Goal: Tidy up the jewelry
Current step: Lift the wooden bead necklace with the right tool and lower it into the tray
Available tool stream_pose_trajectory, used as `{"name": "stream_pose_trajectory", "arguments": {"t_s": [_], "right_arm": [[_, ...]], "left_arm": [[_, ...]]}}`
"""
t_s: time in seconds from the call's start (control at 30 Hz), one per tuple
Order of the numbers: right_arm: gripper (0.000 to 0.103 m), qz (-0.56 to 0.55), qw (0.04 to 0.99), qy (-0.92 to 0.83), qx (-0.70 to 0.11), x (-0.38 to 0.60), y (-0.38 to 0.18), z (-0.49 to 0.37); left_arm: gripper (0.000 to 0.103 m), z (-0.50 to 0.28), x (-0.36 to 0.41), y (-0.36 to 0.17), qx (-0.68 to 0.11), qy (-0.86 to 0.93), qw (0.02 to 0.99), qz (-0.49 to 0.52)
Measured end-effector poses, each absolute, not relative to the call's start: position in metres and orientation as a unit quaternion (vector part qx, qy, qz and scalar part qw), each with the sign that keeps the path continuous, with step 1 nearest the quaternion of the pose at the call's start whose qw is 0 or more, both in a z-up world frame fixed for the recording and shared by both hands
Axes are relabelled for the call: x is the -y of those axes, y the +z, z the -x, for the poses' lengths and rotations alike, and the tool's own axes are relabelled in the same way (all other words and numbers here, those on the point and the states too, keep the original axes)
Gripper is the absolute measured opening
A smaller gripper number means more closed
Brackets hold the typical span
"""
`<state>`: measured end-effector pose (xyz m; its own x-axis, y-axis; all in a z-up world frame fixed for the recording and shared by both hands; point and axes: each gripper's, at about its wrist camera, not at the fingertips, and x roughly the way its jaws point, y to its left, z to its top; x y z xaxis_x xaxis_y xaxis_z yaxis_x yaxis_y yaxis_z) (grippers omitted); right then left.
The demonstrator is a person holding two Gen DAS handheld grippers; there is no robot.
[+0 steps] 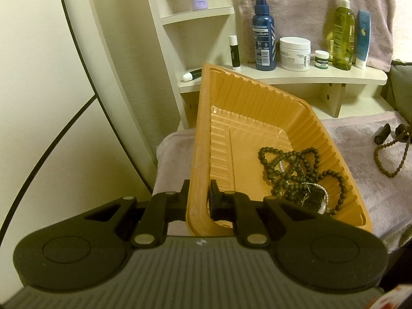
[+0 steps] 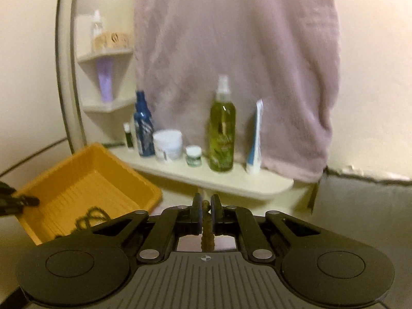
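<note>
My left gripper is shut on the near rim of an orange plastic tray and holds it tilted up. Dark bead necklaces and a small dark trinket lie heaped in the tray's lower right corner. My right gripper is shut on a brown bead strand that hangs between its fingers. In the left wrist view that strand dangles from the right gripper above the towel, right of the tray. The tray also shows in the right wrist view, at lower left.
A pale pink towel covers the surface under the tray. Behind stands a cream shelf with a blue spray bottle, a white jar, a green bottle, a blue tube and a lip balm. A pink towel hangs behind it.
</note>
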<state>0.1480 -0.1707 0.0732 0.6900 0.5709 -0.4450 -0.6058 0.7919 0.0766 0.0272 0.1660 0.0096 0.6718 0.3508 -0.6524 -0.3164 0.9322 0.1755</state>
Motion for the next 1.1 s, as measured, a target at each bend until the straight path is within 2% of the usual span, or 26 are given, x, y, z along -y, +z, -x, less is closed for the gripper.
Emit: {"name": "stream_pose_trajectory", "arguments": {"t_s": [0.73,0.93,1.1], "right_arm": [[0.006,0.016,0.882,0.45,-0.142,0.078,0.159,-0.135],[0.006,0.013,0.866,0.481,-0.137,0.039,0.163,-0.137],[0.006,0.0,0.851,0.498,-0.166,0.007,0.147,-0.147]], "left_arm": [[0.011,-0.025,-0.168,0.01,-0.36,0.178,0.916,-0.023],[0.011,-0.026,-0.168,0.009,-0.36,0.178,0.915,-0.021],[0.011,-0.026,-0.169,0.009,-0.361,0.178,0.915,-0.018]]}}
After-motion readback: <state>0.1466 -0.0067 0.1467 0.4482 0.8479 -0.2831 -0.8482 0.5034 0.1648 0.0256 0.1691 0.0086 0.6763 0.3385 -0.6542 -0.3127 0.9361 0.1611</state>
